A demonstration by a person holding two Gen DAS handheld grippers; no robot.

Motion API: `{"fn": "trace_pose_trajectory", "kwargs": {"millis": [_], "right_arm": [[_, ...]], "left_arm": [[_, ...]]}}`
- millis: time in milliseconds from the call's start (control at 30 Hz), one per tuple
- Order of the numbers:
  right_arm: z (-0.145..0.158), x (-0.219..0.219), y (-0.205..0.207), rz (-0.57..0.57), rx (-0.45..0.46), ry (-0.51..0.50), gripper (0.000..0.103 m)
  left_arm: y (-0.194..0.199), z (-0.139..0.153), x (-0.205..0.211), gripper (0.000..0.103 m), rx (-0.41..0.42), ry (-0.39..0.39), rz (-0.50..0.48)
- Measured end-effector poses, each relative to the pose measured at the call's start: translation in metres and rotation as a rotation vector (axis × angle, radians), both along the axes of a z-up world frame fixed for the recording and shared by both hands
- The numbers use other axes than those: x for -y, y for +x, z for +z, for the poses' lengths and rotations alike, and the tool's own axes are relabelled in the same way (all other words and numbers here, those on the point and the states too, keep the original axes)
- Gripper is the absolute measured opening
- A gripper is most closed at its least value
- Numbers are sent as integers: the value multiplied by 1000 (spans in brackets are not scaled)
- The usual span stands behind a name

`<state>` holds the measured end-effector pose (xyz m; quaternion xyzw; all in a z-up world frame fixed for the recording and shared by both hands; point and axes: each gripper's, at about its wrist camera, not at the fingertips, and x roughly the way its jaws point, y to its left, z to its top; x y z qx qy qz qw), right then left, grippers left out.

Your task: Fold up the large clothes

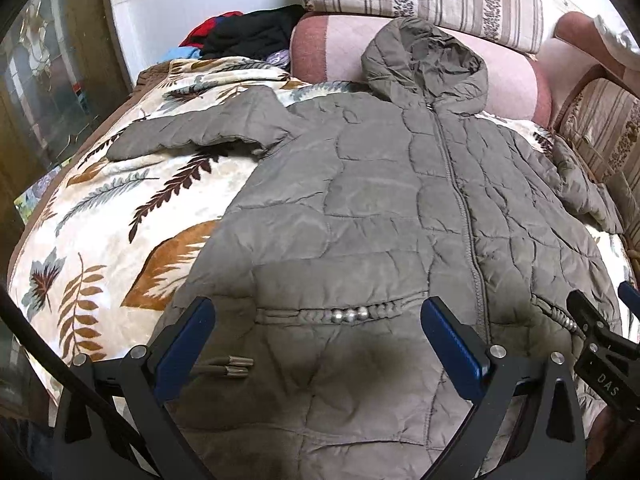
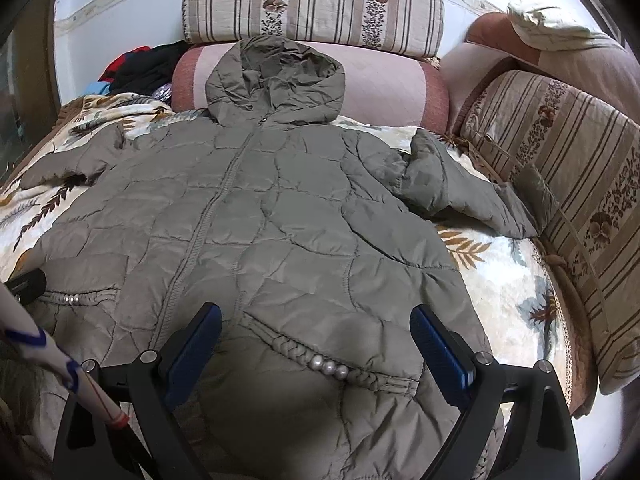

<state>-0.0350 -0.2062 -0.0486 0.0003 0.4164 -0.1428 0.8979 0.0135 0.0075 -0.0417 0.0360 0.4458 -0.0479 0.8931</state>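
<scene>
Item: quilted jacket (image 1: 380, 208), grey-olive, hooded, long-sleeved. It lies front side up and spread flat on a leaf-print blanket (image 1: 120, 216) that covers a sofa seat. The zipper (image 1: 460, 192) is closed along the middle of the front. The hood (image 2: 276, 80) rests against a pink bolster cushion (image 2: 384, 84) at the back of the seat. One sleeve (image 1: 192, 132) stretches out sideways across the blanket; the other sleeve (image 2: 464, 188) is bent and crumpled toward the striped side cushion (image 2: 560, 184).

Trim: a braided pocket edge with three pearl beads (image 1: 352, 314) on one front panel, and a matching set of pearl beads (image 2: 329, 367) on the other panel. Two metal cord tips (image 1: 236, 366) lie on the fabric just beside the left fingers.

Left tongs (image 1: 316, 344): held low over the lower hem area, blue-padded fingers spread wide apart, nothing between them.

Right tongs (image 2: 316, 352): likewise spread wide over the lower front panel beside the zipper, gripping nothing. The two tools are near each other over the hem; the tip of the right one shows at the edge of the left wrist view.

Surroundings: a striped floral back cushion (image 2: 316, 4) above the bolster, and a pile of dark and red clothes (image 1: 248, 36) at the far corner of the seat.
</scene>
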Motion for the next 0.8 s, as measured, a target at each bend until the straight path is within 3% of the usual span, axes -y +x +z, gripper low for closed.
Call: {"fn": "trace_pose_trajectory", "kwargs": {"millis": [600, 767, 800], "right_arm": [[-7, -38, 13, 78, -55, -27, 97], [-9, -37, 14, 74, -55, -24, 97], [-9, -36, 14, 67, -56, -16, 97]], "left_arm": [[16, -16, -74, 102, -53, -19, 129], [27, -32, -115, 102, -127, -50, 208], [27, -37, -121, 98, -147, -55, 213]]}}
